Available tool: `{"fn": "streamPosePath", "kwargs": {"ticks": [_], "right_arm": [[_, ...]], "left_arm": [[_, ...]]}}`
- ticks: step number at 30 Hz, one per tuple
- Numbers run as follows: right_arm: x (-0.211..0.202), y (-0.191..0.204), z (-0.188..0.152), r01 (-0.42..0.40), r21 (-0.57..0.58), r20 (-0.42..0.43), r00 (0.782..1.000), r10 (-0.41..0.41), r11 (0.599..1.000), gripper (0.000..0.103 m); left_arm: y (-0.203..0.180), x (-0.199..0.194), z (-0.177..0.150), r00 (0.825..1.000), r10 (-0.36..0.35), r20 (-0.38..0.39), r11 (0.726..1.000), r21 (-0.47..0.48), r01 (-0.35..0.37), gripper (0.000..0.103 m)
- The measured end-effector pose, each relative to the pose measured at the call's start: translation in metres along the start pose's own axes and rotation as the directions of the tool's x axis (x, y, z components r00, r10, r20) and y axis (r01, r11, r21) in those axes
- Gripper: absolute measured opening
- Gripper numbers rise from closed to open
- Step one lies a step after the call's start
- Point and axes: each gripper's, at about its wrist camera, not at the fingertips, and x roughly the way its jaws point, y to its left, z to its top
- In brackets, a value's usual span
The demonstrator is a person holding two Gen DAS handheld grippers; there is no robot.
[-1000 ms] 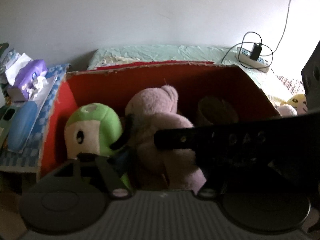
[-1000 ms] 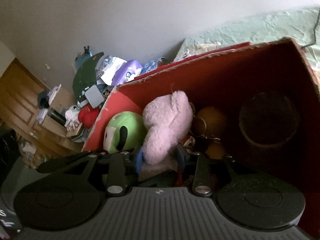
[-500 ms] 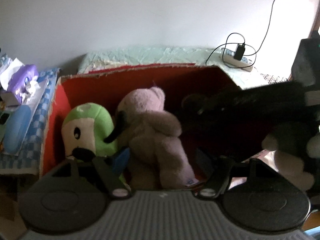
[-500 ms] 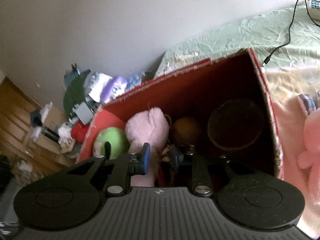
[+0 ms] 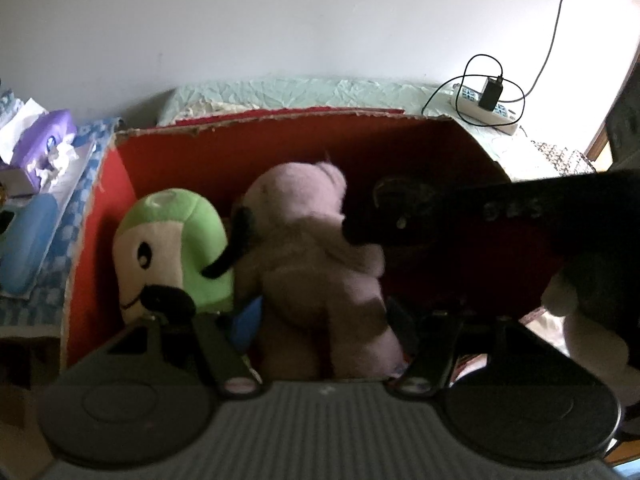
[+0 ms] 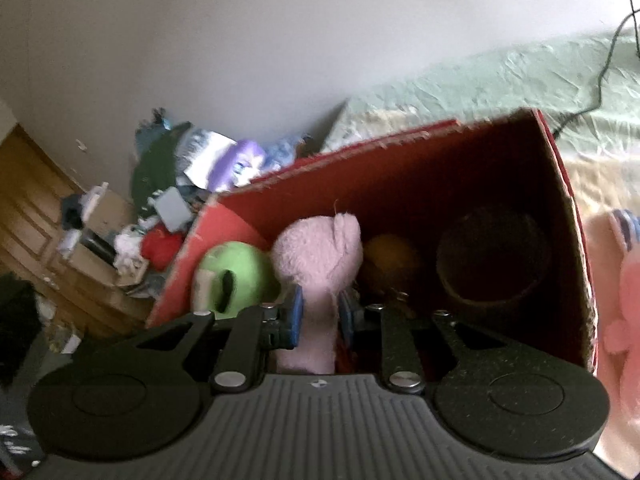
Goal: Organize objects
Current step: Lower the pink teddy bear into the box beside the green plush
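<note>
Red box [image 6: 472, 168] holds pink plush [image 6: 316, 264]; right gripper [image 6: 318, 316] jaws clamp it

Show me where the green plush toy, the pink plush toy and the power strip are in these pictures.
green plush toy [image 5: 172, 248], left wrist view, on its white face.
pink plush toy [image 6: 320, 252], right wrist view, on its head.
power strip [image 5: 486, 104], left wrist view, on its white body beside the charger.

right claw [image 6: 319, 316] pinching pink plush [image 6: 318, 268] | inside red box [image 6: 472, 168]
</note>
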Motion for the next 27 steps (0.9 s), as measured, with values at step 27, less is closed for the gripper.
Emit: {"fn": "streamPosePath", "kwargs": {"ticks": [27], "right_arm": [[0.005,-0.002,-0.003,0.081,-0.006,-0.056,0.995,-0.081,0.997,0.031]], "left_arm": [[0.004,0.008,0.003,0.996,0.08,-0.032,0.996,-0.033,-0.081,0.082]]}}
